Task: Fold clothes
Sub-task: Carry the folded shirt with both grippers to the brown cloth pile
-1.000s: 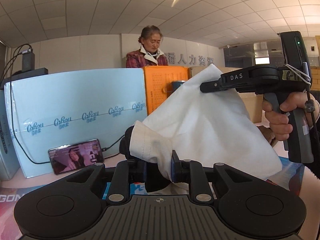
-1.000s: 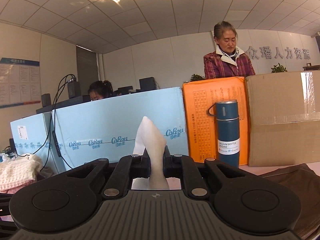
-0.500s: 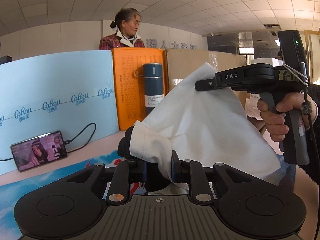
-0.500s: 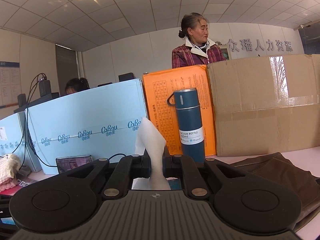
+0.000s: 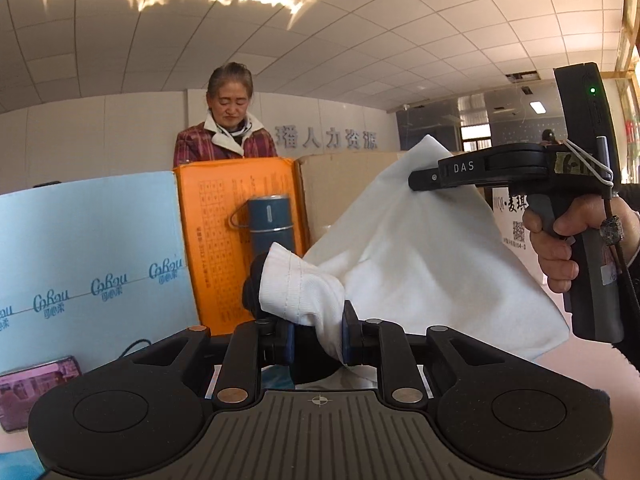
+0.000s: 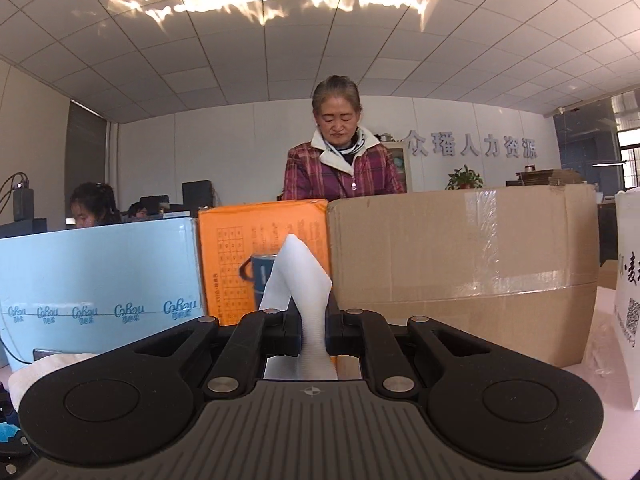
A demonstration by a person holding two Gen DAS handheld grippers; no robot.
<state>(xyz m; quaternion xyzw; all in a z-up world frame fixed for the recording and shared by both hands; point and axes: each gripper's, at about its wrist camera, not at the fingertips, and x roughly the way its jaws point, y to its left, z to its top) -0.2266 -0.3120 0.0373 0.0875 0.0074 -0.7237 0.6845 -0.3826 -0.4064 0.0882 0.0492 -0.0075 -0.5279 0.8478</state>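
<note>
1. Both wrist views have swung since half a second ago: the blue bottle (image 5: 269, 225) now sits behind the cloth, and a phone (image 5: 38, 382) is cut off at the left edge.
2. The left gripper (image 5: 316, 334) pinches the white garment (image 5: 420, 264) by a hemmed corner, held in the air.
3. The right gripper (image 6: 313, 330) has its fingers closed on another corner; the garment's lower part is hidden.

Tiled ceiling (image 6: 320, 60), white wall (image 6: 240, 148)
</note>
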